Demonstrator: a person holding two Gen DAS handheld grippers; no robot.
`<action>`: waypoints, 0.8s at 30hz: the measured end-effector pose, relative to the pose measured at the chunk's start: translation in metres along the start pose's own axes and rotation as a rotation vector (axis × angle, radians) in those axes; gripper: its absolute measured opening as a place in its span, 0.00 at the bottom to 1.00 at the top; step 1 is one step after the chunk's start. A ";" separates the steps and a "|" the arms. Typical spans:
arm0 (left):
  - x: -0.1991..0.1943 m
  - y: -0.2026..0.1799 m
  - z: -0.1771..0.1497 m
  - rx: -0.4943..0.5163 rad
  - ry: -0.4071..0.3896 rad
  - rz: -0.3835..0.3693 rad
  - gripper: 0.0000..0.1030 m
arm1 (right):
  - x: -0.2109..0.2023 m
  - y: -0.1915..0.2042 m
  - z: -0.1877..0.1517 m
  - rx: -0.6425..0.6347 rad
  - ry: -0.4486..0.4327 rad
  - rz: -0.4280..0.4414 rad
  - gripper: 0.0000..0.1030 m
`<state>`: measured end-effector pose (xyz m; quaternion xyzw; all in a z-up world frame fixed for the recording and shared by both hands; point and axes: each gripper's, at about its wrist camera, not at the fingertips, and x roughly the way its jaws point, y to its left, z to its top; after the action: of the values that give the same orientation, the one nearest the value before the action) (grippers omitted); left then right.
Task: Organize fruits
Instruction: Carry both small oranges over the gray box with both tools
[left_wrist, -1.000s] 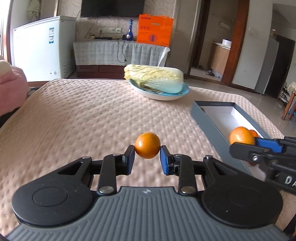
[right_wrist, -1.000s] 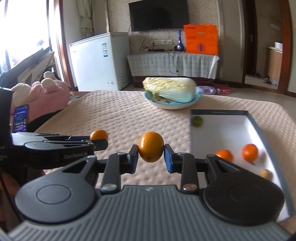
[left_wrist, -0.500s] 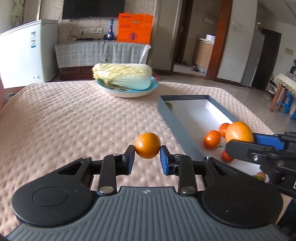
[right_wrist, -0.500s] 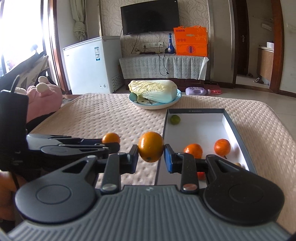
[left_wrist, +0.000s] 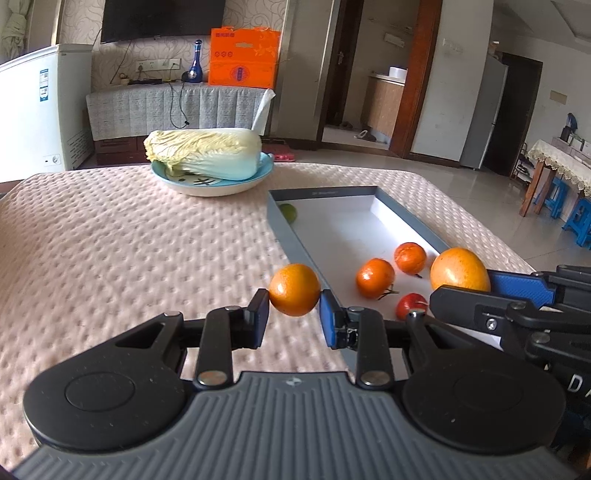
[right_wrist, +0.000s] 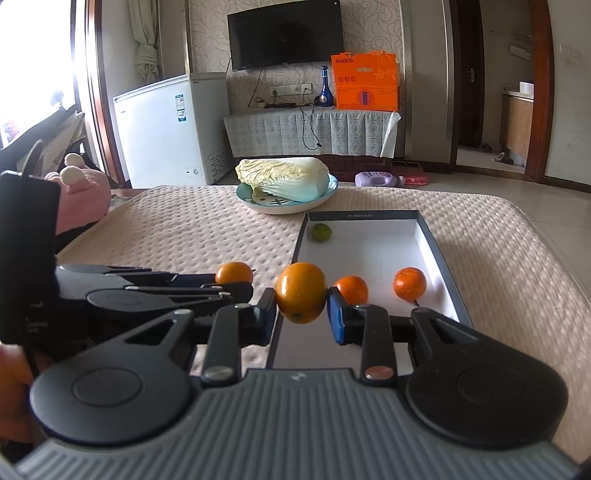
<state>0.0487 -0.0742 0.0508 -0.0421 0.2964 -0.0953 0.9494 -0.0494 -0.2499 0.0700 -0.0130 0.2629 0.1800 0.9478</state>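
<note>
Orange fruit in both tools; each view noted separately.

Left wrist view: left tool (left_wrist: 294, 319) clamped narrow on a small orange (left_wrist: 294, 289), pads pressing on both sides, fruit clear of the desk (left_wrist: 110, 240). It sits just outside the near left wall of the grey box (left_wrist: 295, 243). Inside the box: two tangerines (left_wrist: 375, 277), a small red fruit (left_wrist: 412, 304), a green lime (left_wrist: 288, 212) at the far corner. Right tool enters from the right, gripping a larger yellow-orange fruit (left_wrist: 460, 269) above the box floor.

Right wrist view: right tool (right_wrist: 301, 319) closed on the larger yellow-orange fruit, over the box's near left edge. Left tool visible at left carrying the small orange. Cabbage on a blue plate (right_wrist: 332, 192) beyond the box, not involved.

Judgement: step in hand is delivery into the box. To do well: carry each fruit fully past the wall, lower close to the white floor before opening, pick a bare patch away from the tangerines. Round fruit will roll if dropped. Release one tool at a time so the tools do not collide.
</note>
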 end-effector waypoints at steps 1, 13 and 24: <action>0.001 -0.002 0.000 0.001 -0.001 -0.004 0.34 | -0.001 0.000 0.000 -0.001 -0.001 -0.001 0.32; 0.011 -0.026 0.002 0.022 -0.003 -0.051 0.34 | -0.010 -0.013 -0.005 0.006 -0.002 -0.018 0.32; 0.028 -0.049 0.005 0.038 0.002 -0.081 0.34 | -0.024 -0.031 -0.011 0.023 -0.004 -0.049 0.32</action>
<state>0.0664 -0.1277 0.0457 -0.0359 0.2936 -0.1393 0.9451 -0.0634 -0.2886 0.0706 -0.0081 0.2625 0.1538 0.9526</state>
